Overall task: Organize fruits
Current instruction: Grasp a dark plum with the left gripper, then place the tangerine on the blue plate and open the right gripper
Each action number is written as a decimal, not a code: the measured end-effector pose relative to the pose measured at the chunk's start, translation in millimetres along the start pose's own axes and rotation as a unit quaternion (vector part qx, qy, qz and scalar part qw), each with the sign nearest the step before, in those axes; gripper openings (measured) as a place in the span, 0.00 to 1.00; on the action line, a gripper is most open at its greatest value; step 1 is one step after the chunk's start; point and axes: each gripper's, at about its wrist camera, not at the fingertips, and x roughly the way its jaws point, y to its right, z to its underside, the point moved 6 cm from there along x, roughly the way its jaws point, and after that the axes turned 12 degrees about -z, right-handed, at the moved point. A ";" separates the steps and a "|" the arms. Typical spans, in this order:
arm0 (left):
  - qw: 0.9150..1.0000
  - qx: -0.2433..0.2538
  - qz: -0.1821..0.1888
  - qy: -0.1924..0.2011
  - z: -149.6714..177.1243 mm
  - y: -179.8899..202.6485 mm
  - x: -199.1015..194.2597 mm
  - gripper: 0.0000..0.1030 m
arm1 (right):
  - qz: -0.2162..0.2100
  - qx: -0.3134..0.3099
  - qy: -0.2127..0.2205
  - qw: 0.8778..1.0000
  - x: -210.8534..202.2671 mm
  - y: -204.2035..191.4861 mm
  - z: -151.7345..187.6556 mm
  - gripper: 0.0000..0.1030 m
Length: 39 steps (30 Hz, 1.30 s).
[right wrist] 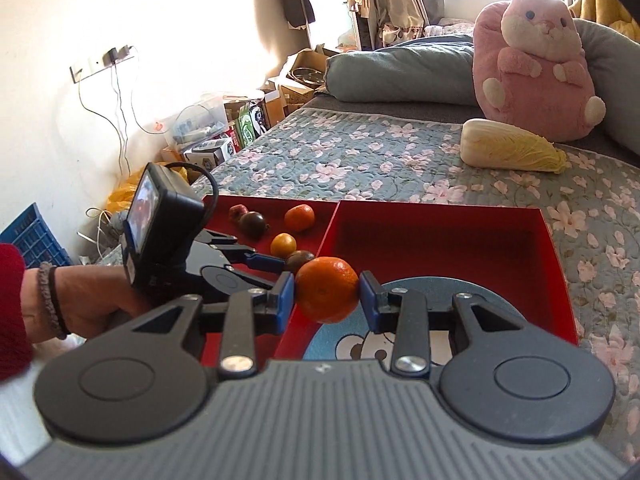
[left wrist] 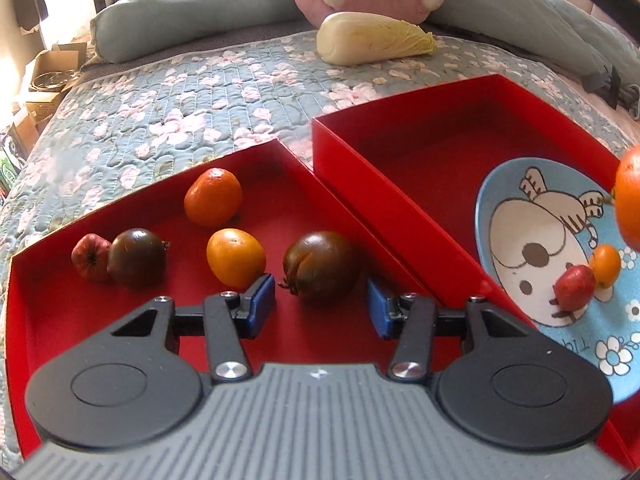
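My left gripper [left wrist: 321, 306] is open over the left red tray [left wrist: 256, 160], with a dark tomato [left wrist: 320, 266] between its blue fingertips, untouched. The tray also holds a yellow fruit [left wrist: 235, 256], an orange mandarin [left wrist: 213, 197], another dark tomato [left wrist: 136, 256] and a small red fruit [left wrist: 89, 257]. My right gripper [right wrist: 327, 298] is shut on an orange mandarin [right wrist: 327, 295], held above the blue cartoon plate [right wrist: 332, 336] in the right red tray [right wrist: 440, 216]. The plate [left wrist: 504, 184] holds a small red fruit [left wrist: 574, 287] and a small yellow fruit [left wrist: 605, 265].
The trays lie side by side on a floral quilt [left wrist: 180, 112]. A napa cabbage [left wrist: 372, 38] and a pink plush toy [right wrist: 536, 64] sit behind them, with grey pillows [right wrist: 400, 68]. Boxes [right wrist: 224, 136] stand on the floor left of the bed.
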 end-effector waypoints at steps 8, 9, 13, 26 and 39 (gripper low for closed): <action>1.000 0.003 -0.003 0.017 -5.4 -0.2 4.8 0.45 | -0.003 0.004 0.001 1.000 4.9 1.2 2.1 0.38; 1.000 0.003 -0.003 0.017 -5.4 -0.4 4.5 0.44 | -0.003 0.005 0.001 1.000 5.0 1.6 2.6 0.38; 1.000 0.002 -0.025 0.006 -2.9 -0.9 0.3 0.44 | -0.003 0.006 -0.003 1.000 4.4 1.1 5.9 0.38; 0.990 -0.051 -0.127 -0.024 4.0 -11.8 -41.9 0.44 | -0.002 0.004 -0.007 1.000 -5.3 -6.2 14.1 0.38; 0.987 -0.030 -0.161 0.000 -6.6 -2.9 -74.6 0.44 | 0.012 0.009 -0.016 1.000 -16.1 -4.0 23.1 0.38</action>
